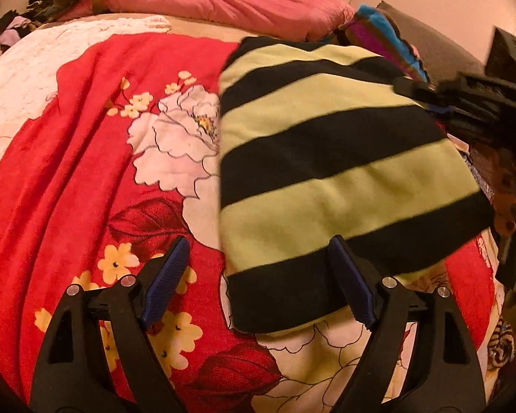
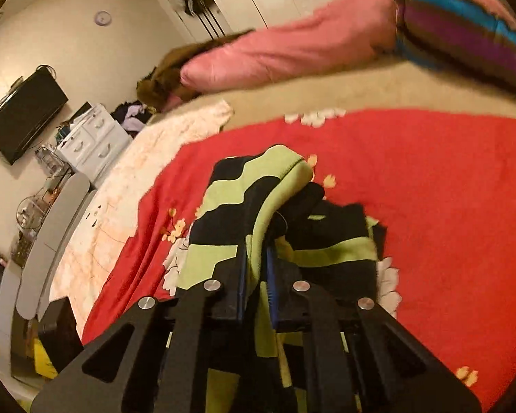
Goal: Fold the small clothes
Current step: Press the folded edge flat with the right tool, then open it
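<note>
A small garment with black and pale-green stripes [image 1: 330, 158] lies spread on a red floral blanket [image 1: 68, 158]. My left gripper [image 1: 258, 258] hangs open just above its near left corner, with its blue pads apart and nothing between them. At the right edge of the left wrist view the right gripper [image 1: 430, 98] meets the garment's far right edge. In the right wrist view my right gripper [image 2: 258, 241] is shut on a bunched fold of the striped garment [image 2: 251, 203], which is lifted and crumpled ahead of the fingers.
A pink quilt [image 1: 223, 0] lies across the back of the bed, with a folded blue, purple and brown striped cloth [image 2: 464, 31] beside it. A white quilted cover [image 1: 24, 79] shows at the left. White drawers [image 2: 93, 137], a wall TV [image 2: 24, 113] and wardrobes stand beyond the bed.
</note>
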A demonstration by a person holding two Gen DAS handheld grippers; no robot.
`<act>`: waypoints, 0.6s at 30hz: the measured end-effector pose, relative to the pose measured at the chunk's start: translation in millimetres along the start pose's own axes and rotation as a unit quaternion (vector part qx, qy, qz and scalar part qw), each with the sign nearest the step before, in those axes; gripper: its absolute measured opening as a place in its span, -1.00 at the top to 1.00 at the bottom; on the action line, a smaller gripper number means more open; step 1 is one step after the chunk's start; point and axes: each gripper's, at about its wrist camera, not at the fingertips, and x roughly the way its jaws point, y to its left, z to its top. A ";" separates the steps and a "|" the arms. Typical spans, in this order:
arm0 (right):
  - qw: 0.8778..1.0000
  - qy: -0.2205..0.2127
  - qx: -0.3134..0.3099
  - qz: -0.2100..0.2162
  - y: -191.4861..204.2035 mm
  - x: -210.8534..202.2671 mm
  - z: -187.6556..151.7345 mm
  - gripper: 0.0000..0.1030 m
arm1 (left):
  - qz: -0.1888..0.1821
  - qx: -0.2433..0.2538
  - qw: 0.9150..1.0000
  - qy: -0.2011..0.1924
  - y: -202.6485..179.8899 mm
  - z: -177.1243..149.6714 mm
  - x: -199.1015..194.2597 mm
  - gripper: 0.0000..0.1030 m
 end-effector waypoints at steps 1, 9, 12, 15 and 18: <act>1.000 -0.002 -0.005 -0.005 -3.5 -4.1 -1.2 0.82 | -0.003 0.000 1.000 -0.001 0.2 0.6 -0.8 -0.46; 0.996 0.040 0.017 -0.077 -51.3 35.9 -30.1 0.82 | -0.007 0.013 1.000 0.014 -4.4 -3.9 7.6 -0.46; 0.995 0.034 0.006 -0.091 -49.2 42.3 -35.7 0.81 | -0.005 0.017 1.000 0.013 -5.7 -4.2 8.3 -0.47; 0.994 0.033 -0.020 -0.102 -41.6 41.9 -34.7 0.77 | -0.003 0.016 1.000 0.013 -6.2 -3.9 8.5 -0.47; 0.994 0.023 -0.038 -0.098 -34.6 27.9 -34.7 0.63 | -0.001 0.018 1.000 0.013 -7.5 -4.4 7.8 -0.47</act>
